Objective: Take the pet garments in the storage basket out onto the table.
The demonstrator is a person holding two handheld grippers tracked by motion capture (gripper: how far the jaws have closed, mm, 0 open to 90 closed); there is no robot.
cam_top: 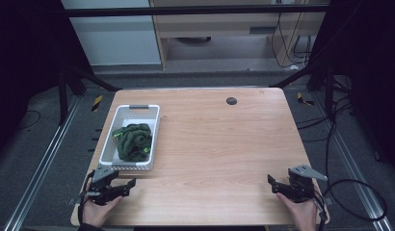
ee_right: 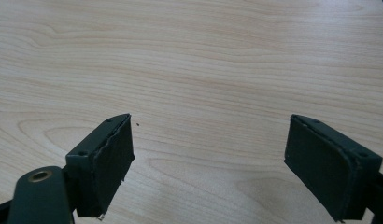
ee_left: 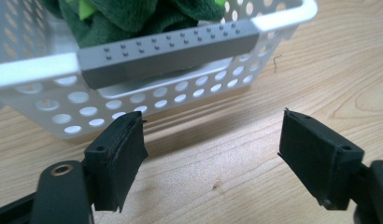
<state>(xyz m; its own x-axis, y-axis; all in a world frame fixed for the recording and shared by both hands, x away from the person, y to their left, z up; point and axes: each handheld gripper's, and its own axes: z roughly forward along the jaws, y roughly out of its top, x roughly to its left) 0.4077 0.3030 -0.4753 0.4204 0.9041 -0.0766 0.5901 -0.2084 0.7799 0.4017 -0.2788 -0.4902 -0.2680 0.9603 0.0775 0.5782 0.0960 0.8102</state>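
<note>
The high view looks down on the whole table (cam_top: 224,144); both gripper views skim its wood close up.

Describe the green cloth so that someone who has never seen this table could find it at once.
On the wooden table, look at the left side, where a white perforated basket with grey handles stands just beyond the left gripper. The dark green towel lies bunched inside it, fluffy, with small bright green patches; it is the basket's one content.

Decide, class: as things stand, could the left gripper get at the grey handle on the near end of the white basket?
Probably yes. The left gripper is open, with its jaws facing the grey handle of the white basket, and only bare table lies between them.
</note>
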